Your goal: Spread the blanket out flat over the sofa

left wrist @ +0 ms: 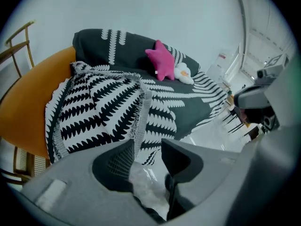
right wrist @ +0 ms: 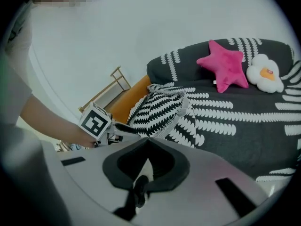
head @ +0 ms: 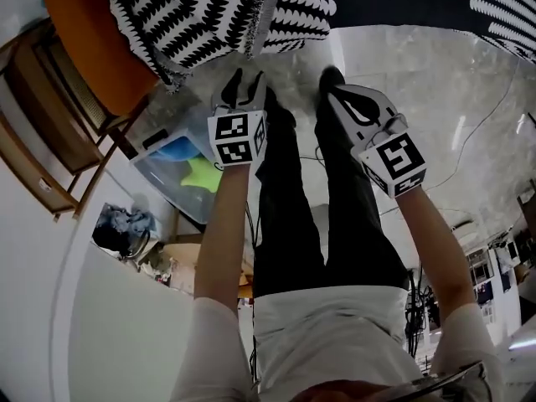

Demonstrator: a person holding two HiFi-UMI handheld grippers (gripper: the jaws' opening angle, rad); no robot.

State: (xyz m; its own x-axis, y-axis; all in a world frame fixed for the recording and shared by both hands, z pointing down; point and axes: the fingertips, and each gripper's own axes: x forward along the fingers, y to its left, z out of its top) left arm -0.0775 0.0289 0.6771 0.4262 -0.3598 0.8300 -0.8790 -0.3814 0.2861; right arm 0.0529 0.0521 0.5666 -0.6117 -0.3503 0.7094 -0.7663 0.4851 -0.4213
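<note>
While the folded blanket [head: 201, 15] lies upper left on the sofa [left wrist: 188, 112], we hold left gripper [head: 243, 86] spread, right gripper [head: 337, 84] pressed together.

— How is the blanket [left wrist: 96, 109] looking?
— It is lying bunched in loose folds, white with rows of black leaves and a fringed edge.
— Where is it sitting?
— In the left gripper view, at 9 o'clock, heaping on one end of the sofa [left wrist: 188, 112], with its fringed edge hanging toward 6 o'clock.
— And the sofa?
— Dark grey with white leaf stripes, it is stretching away toward 3 o'clock.
</note>
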